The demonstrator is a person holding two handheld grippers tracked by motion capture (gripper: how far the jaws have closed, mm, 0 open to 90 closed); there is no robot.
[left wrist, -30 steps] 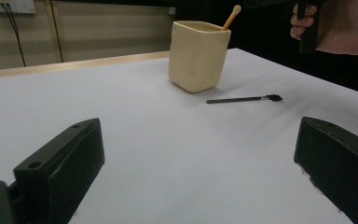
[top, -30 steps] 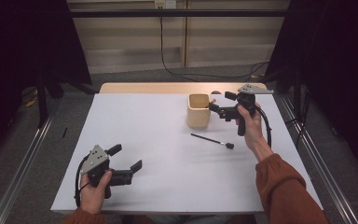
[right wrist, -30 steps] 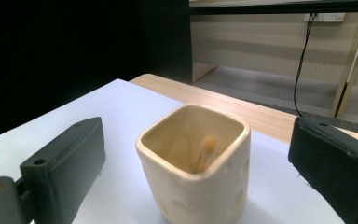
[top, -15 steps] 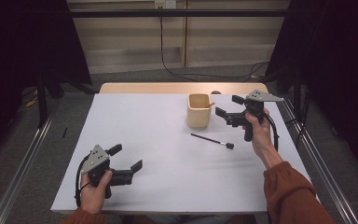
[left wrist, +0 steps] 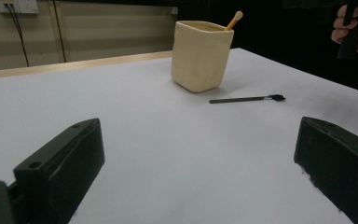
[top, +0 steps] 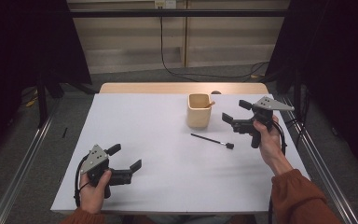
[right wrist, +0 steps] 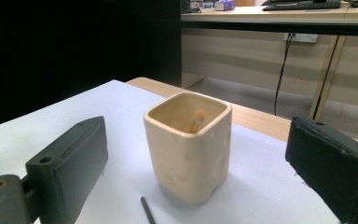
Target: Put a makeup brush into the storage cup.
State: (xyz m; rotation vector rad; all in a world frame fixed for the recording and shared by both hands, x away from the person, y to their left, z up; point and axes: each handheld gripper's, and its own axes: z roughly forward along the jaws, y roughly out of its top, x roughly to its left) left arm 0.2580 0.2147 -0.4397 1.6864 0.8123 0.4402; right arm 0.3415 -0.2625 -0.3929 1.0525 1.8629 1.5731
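White table [top: 168, 140], grey floor, dark curtains; beige cup [top: 199, 111], black brush [top: 211, 141]; both tools released, empty.

From my left gripper [left wrist: 193, 182], I look out between its two black jaws, spread wide with nothing between them, over a white table top [left wrist: 135, 121]. Ahead stands a cream, square-sided ceramic cup [left wrist: 200, 56], upright, with a pale wooden stick [left wrist: 234, 20] leaning out of its far right corner. Just in front of the cup and to its right, apart from it, a thin black brush [left wrist: 247, 99] lies flat on the white surface, its small dark head pointing right. At the upper right edge, fingers of a hand [left wrist: 342, 29] grip a dark handle above the table.
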